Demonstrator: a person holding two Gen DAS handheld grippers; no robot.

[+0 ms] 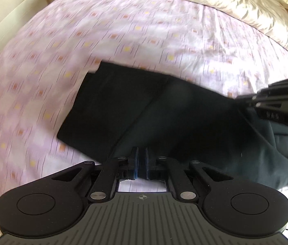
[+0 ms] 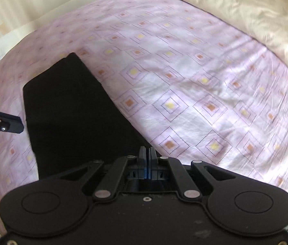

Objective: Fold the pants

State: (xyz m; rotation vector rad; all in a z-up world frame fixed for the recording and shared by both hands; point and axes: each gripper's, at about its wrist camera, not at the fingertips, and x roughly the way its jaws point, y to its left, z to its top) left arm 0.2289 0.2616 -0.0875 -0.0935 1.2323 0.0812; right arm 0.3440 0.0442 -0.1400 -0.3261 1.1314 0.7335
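Note:
Black pants [image 1: 144, 106] lie on a pink patterned bed sheet [image 1: 123, 30], with the legs stacked and reaching toward the far left. My left gripper [image 1: 142, 151] is shut, with dark cloth from the near edge of the pants between its pads. At the right of this view my right gripper [image 1: 244, 98] comes in over the wider waist end. In the right wrist view the pants [image 2: 72, 112] run up to the left. My right gripper [image 2: 148, 150] is shut with its tips on their right edge. My left gripper [image 2: 20, 126] sits at their left edge.
A crumpled cream duvet [image 1: 225, 0] is bunched along the far right of the bed [image 2: 246, 10]. A pale wall or board [image 2: 11, 10] borders the far left side. Bare sheet [image 2: 205, 102] spreads to the right of the pants.

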